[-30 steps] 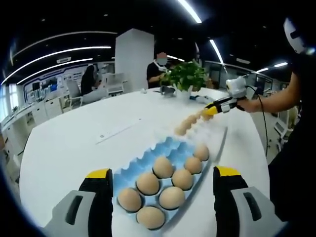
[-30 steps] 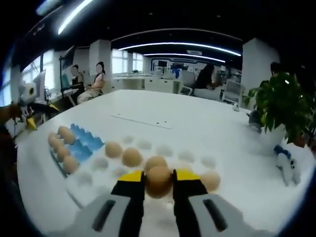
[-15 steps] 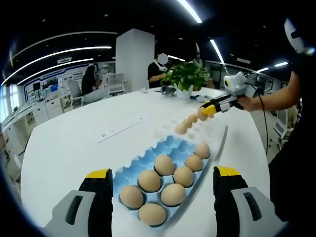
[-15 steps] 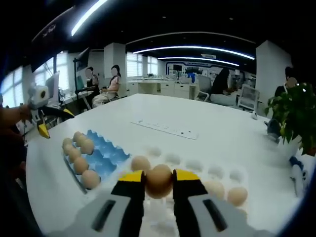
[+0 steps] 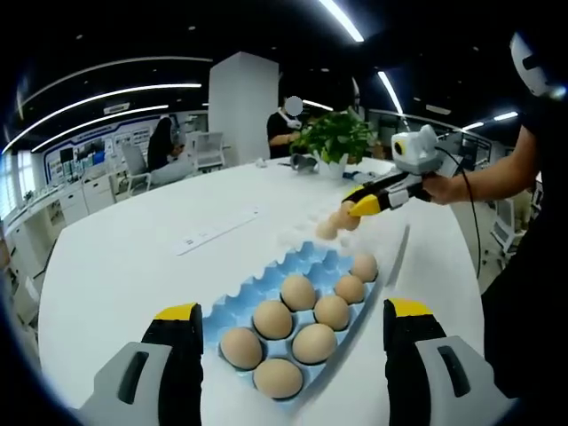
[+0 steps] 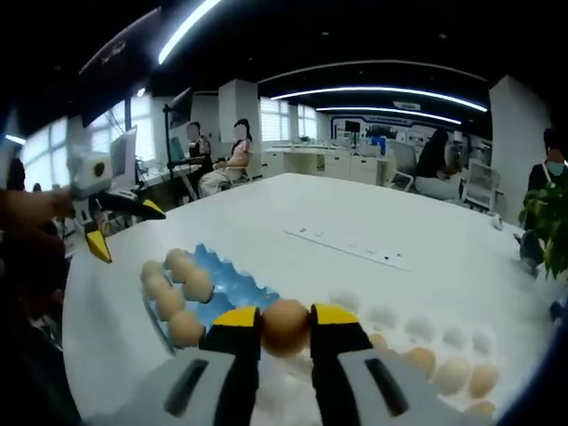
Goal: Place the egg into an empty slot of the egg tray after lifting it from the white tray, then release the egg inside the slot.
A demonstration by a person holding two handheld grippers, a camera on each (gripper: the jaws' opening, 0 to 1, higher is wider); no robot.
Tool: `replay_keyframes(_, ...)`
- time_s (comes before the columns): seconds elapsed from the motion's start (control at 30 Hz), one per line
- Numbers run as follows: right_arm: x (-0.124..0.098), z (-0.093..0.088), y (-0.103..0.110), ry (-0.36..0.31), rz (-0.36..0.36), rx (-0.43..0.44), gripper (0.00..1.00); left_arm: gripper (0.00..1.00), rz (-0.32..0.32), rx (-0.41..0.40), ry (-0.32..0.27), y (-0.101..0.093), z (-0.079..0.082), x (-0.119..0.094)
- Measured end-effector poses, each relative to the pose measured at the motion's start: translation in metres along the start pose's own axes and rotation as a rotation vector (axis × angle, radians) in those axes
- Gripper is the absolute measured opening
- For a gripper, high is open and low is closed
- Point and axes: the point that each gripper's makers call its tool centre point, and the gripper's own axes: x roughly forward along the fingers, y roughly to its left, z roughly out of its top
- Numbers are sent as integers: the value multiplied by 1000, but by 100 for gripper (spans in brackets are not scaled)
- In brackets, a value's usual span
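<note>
Egg (image 6: 286,325): brown, pinched between the yellow tips of the right gripper (image 6: 286,327), held in the air above the near edge of the white tray (image 6: 408,333), beside the blue tray.
Right gripper: jaws pressed against the egg on both sides; in the left gripper view it shows at upper right (image 5: 359,204), held by a person's hand (image 5: 448,186), over the white tray (image 5: 306,226).
Egg tray (image 6: 232,286): blue, moulded, on the white table (image 6: 355,213); in the right gripper view four eggs (image 6: 170,284) stand along its left side, the cups toward the right look bare.
Egg tray, left gripper view (image 5: 257,288): seven eggs (image 5: 297,291) fill the near end, bare cups at the far end.
White tray: just beside the blue tray; a few eggs (image 6: 453,374) sit in its cups, others bare.
Left gripper (image 5: 288,351): jaws spread wide, nothing between them, hovering at the near end of the blue tray.
Table: a long white strip (image 5: 216,232) lies on it, well apart from the trays.
Plant (image 5: 335,138): green, at the far side of the table.
Background: office, people seated at desks, ceiling light strips.
</note>
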Motion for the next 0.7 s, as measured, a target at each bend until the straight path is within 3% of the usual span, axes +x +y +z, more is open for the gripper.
replay_keyframes(0.3,25,2,33,15,75,-4,20,83,3,-2,-3,6,-3,-6)
replay_keyframes(0.7,47,-3,57,45,126,-15,19,83,3,-4,-8,10,-5,-14)
